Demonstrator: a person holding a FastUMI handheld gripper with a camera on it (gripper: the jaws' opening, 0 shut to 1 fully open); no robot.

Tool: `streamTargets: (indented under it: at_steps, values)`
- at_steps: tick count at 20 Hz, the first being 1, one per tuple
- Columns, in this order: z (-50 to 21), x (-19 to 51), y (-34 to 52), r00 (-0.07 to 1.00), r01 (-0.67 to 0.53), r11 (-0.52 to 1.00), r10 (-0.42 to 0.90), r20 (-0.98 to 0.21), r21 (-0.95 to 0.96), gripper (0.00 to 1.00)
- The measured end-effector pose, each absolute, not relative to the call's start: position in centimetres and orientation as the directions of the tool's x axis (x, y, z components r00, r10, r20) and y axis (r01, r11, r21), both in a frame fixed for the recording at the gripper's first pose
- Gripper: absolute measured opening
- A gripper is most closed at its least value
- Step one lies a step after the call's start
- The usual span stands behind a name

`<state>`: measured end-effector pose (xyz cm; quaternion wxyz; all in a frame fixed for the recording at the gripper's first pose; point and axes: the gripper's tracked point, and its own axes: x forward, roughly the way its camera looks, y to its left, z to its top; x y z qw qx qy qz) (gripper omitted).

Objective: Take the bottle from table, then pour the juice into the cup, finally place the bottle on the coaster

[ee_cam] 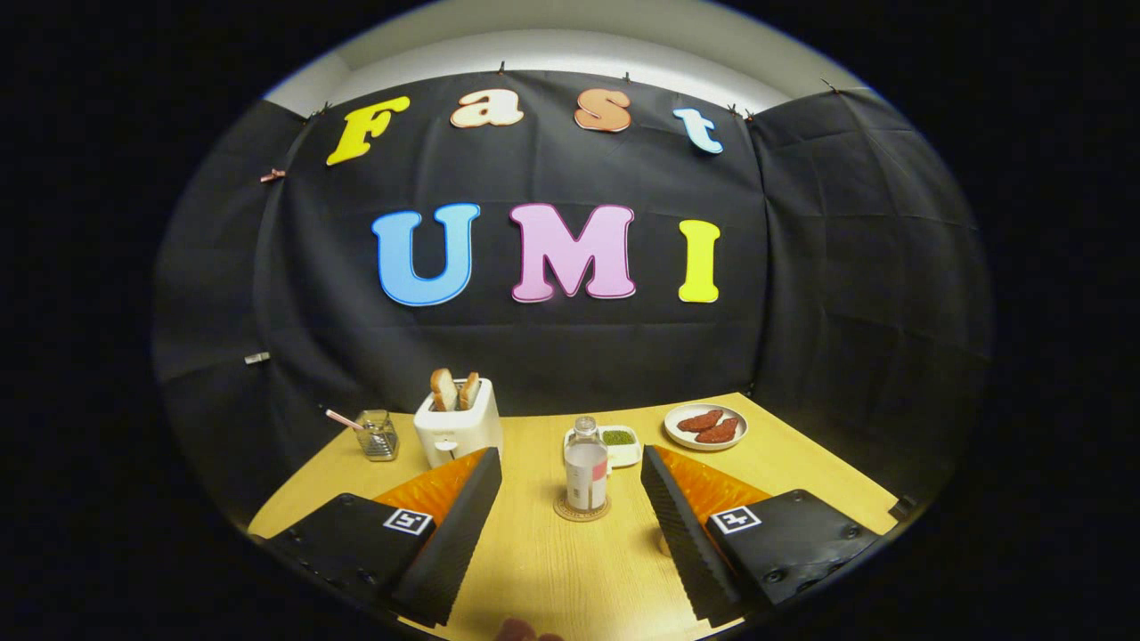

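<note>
A clear bottle with a white and red label stands upright on a round coaster on the wooden table. It is just ahead of my gripper, in line with the gap between the fingers and touching neither. The gripper is open wide with nothing between the fingers. A glass cup with a pink straw stands far off to the left, beyond the left finger. A small tan thing peeks out beside the right finger; I cannot tell what it is.
A white toaster with two bread slices stands beyond the left finger. Behind the bottle is a small white dish of green stuff. A plate with two reddish pieces sits at the back right. The black cloth wall closes the table's far side.
</note>
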<state>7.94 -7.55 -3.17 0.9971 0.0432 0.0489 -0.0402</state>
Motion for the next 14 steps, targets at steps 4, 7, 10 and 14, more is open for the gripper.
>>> streamTargets:
  at_steps: [4,7,10,14]
  values:
    - [-0.8,4.7,-7.6,0.994,0.072,0.994,-0.065,-0.083,0.079,0.97]
    - [0.3,3.0,-6.9,0.995,0.055,0.992,-0.045,-0.088,0.115,0.98]
    - [1.1,2.5,-7.0,0.995,0.062,0.993,-0.054,-0.08,0.097,0.98]
    - [2.8,3.2,-6.0,0.998,0.048,0.996,-0.044,-0.051,0.074,0.99]
